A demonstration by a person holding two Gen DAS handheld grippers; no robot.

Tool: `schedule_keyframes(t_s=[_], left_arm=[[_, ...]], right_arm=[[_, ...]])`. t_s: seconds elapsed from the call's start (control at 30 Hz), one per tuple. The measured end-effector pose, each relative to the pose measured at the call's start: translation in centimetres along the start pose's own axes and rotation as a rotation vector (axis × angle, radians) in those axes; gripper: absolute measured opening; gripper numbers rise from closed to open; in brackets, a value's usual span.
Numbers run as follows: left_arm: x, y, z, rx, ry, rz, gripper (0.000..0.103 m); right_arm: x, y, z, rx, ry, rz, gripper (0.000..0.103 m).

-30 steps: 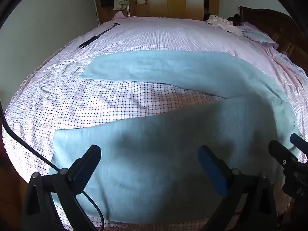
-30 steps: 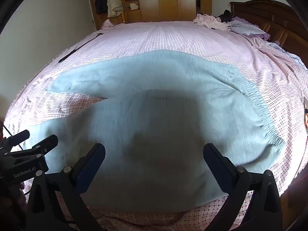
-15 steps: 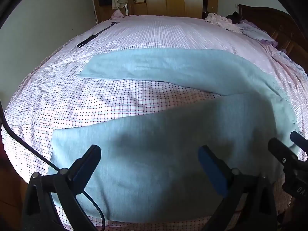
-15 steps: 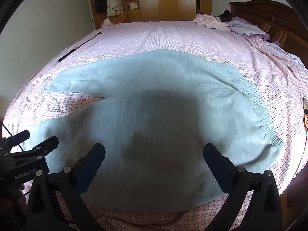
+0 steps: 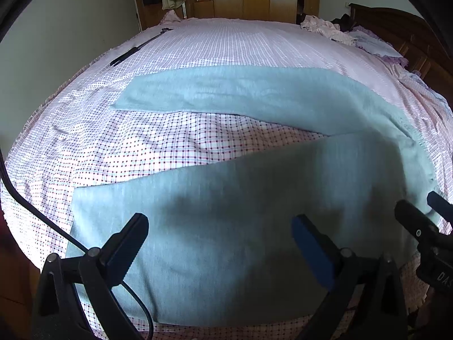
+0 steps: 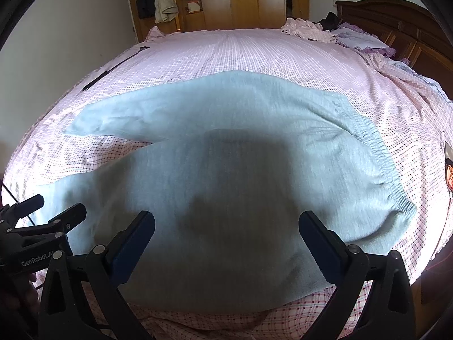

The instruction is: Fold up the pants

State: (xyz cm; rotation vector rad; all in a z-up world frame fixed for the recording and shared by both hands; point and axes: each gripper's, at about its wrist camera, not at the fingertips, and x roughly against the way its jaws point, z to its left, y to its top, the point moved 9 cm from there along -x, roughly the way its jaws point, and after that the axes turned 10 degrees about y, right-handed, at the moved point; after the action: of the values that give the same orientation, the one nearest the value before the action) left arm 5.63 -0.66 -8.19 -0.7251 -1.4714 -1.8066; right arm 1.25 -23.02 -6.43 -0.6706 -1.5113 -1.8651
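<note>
Light blue pants (image 5: 254,102) (image 6: 226,130) lie flat on the bed, legs spread in a V toward the left, the elastic waistband (image 6: 379,153) at the right. My left gripper (image 5: 220,238) is open and empty above the near leg close to its hem. My right gripper (image 6: 226,235) is open and empty above the seat and near thigh. Each gripper shows at the edge of the other's view: the right one (image 5: 424,218), the left one (image 6: 42,212).
The bed (image 5: 254,42) has a pink checked sheet. A black rod (image 5: 136,48) lies at its far left edge. Crumpled clothes (image 6: 305,31) and a pillow (image 6: 359,39) lie by the wooden headboard (image 6: 396,28) at right. Wardrobes (image 6: 240,0) stand behind. A black cable (image 5: 34,212) hangs at left.
Both grippers have drifted slightly, still open; the left view has tilted a little lower over the near leg. The pants have not moved.
</note>
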Motion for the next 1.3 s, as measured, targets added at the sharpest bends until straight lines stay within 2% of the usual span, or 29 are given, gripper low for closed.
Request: schedule_keyframes(t_s=[0.87,1.3], left_arm=[[-0.1,-0.2,0.4,0.001,0.003,0.014,0.103],[-0.9,1.2,2.3,0.000,0.032,0.042,0.103]], right_arm=[[0.2,0.0,-0.5,-0.014,-0.004,0.000,0.099],[0.7,1.5,-3.8,-0.066,-0.026,-0.007,0.099]])
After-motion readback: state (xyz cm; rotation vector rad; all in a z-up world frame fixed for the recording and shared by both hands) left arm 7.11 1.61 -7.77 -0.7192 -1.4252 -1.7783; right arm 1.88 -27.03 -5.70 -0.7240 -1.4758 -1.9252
